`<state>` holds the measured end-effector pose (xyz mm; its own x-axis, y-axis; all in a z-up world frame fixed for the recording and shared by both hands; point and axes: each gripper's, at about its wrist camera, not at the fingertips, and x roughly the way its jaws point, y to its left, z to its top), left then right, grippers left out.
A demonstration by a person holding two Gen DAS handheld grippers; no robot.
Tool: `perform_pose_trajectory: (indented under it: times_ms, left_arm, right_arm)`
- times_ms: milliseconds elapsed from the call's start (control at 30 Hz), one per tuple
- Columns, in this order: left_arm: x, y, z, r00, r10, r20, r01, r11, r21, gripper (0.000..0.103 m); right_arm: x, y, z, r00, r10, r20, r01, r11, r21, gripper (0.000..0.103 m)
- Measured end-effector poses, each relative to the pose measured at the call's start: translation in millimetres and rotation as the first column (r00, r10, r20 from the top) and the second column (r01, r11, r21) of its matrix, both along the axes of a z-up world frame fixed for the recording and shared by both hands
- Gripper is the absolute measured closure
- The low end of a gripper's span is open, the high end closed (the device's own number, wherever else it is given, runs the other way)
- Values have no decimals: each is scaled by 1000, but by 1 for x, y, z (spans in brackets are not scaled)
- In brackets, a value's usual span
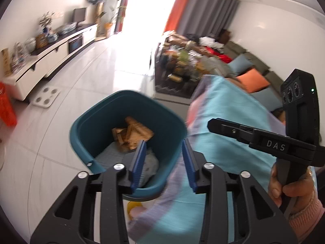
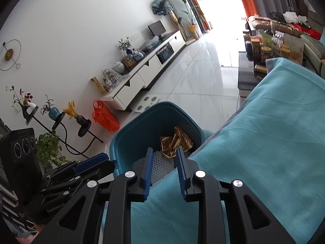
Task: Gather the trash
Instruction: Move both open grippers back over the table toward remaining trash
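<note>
Both grippers, left (image 1: 164,163) & right (image 2: 164,169), w/ jaws released & empty, hang over the bin (image 1: 81,126), gold wrapper (image 2: 174,143) inside, just ahead of right.

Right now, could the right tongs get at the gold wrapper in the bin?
Probably yes: the right tongs stand open over the bin, aimed at the gold wrapper, with nothing between them.

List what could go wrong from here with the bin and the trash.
1. The teal bin stands right against the blue cloth's edge; a bump might shift or tip it.
2. Both tools, left and right, hang open and empty over the bin, close together, so they could collide.
</note>
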<state>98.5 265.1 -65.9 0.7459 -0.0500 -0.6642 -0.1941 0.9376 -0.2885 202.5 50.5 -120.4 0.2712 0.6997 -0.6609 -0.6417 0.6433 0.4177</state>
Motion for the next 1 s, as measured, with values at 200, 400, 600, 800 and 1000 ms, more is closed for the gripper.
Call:
perform_pose_trajectory:
  times_ms: [200,400,600,800,1000]
  left_arm:
    - [-9,-49,24,986,-144,85,143,990,18,55]
    - [-3,-121,27,941,-325,97,325,946,19,51]
    - [9,-191,5,886,-462,31,463,886,-16,51]
    - [22,-245,1,838,-545,4,545,838,-2,50]
    - [45,-297,4,798,-602,-24,602,798,18,46]
  right_arm:
    - [-36,-57,27,992,-44,122,42,999,17,71]
    - [-71,-143,39,962,-181,205,178,984,32,68]
    - [-97,-231,28,902,-371,221,384,923,-19,68]
    - [-126,-316,21,784,-575,232,598,800,-38,68]
    - [-145,-376,10,678,-698,232,724,689,-42,68]
